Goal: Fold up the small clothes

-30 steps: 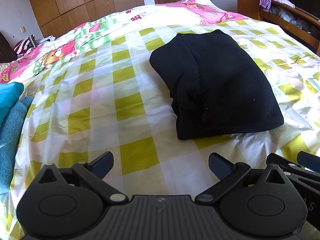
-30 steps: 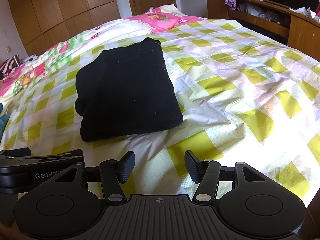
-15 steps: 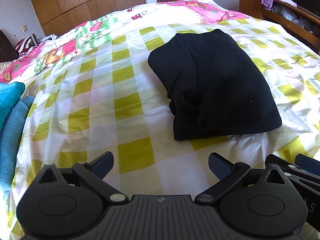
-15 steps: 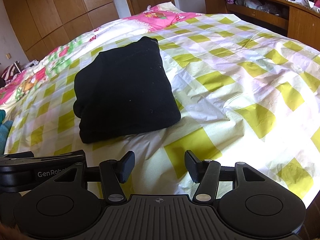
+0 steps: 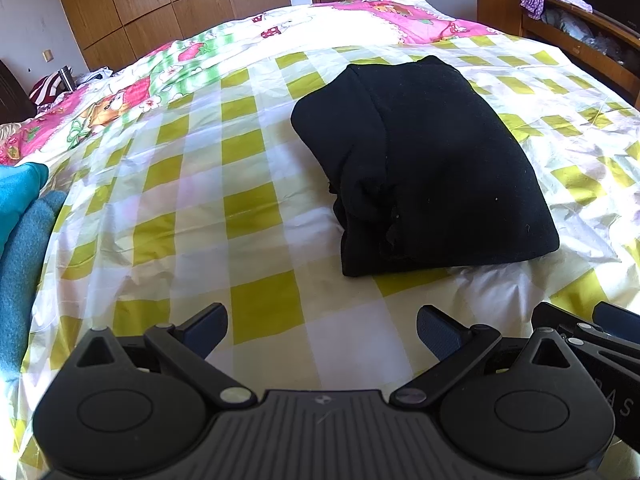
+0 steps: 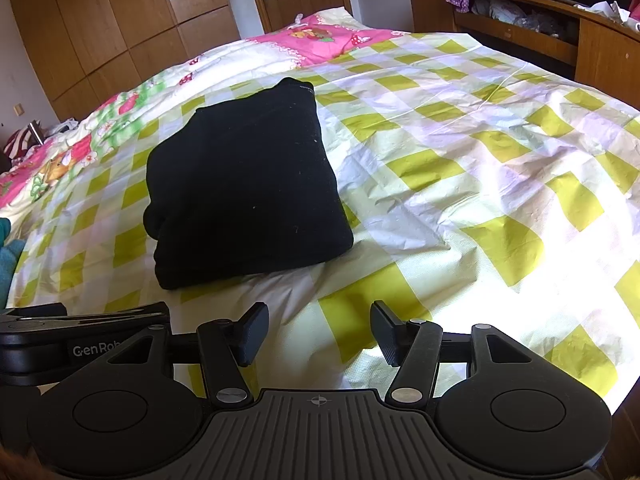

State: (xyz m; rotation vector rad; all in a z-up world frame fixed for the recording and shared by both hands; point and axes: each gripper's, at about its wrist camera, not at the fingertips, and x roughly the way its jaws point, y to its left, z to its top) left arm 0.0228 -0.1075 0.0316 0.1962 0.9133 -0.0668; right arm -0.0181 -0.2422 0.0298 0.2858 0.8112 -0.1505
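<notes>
A black garment [image 5: 432, 168] lies folded into a thick rectangle on the yellow-checked bed cover [image 5: 192, 216]. It also shows in the right wrist view [image 6: 244, 188]. My left gripper [image 5: 322, 330] is open and empty, held above the cover, near and to the left of the garment's near edge. My right gripper [image 6: 318, 334] is open and empty, near and to the right of the garment's near edge. The two grippers are side by side; the left one shows at the left edge of the right wrist view [image 6: 60, 336].
Blue-teal clothes [image 5: 20, 240] lie at the bed's left edge. A pink and green patterned quilt [image 5: 280, 32] covers the far end. Wooden wardrobes [image 6: 120, 20] stand behind, and a wooden shelf unit [image 6: 540, 28] runs along the right side.
Both grippers have drawn back a little and tilted down, so the garment sits slightly lower in the views. The garment itself has not moved. Both grippers stay open.
</notes>
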